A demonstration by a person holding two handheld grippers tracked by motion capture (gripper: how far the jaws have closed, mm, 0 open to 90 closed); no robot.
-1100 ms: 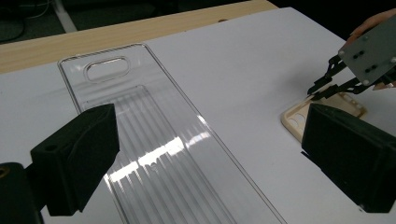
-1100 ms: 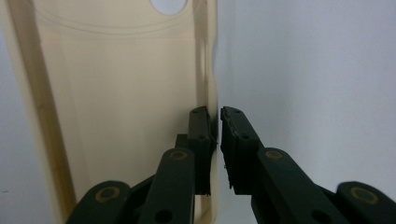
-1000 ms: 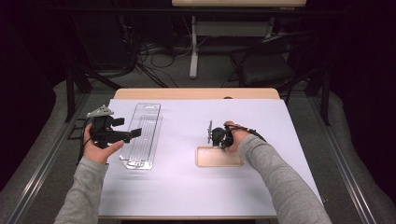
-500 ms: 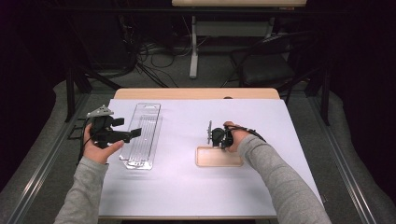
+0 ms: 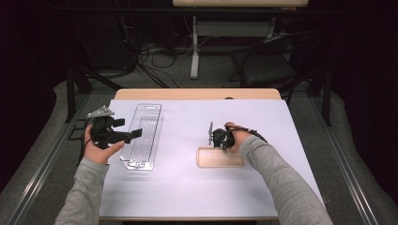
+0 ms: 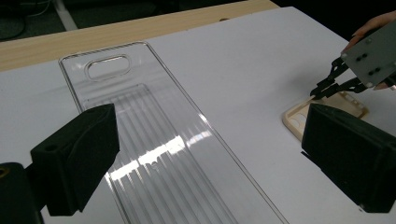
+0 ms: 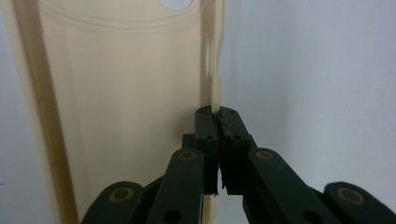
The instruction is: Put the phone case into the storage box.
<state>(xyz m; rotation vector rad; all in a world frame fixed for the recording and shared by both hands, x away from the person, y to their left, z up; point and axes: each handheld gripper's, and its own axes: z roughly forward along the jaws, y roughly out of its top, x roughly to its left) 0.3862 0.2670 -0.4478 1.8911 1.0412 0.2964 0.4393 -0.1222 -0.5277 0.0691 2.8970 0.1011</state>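
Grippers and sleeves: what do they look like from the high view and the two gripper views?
Both forearms wear grey long sleeves. The left gripper is black, with a grey three-cornered plate on top and broad blocky black pads. The right gripper is black too, with slim linkage jaws on brass-coloured pivots and a black cable.
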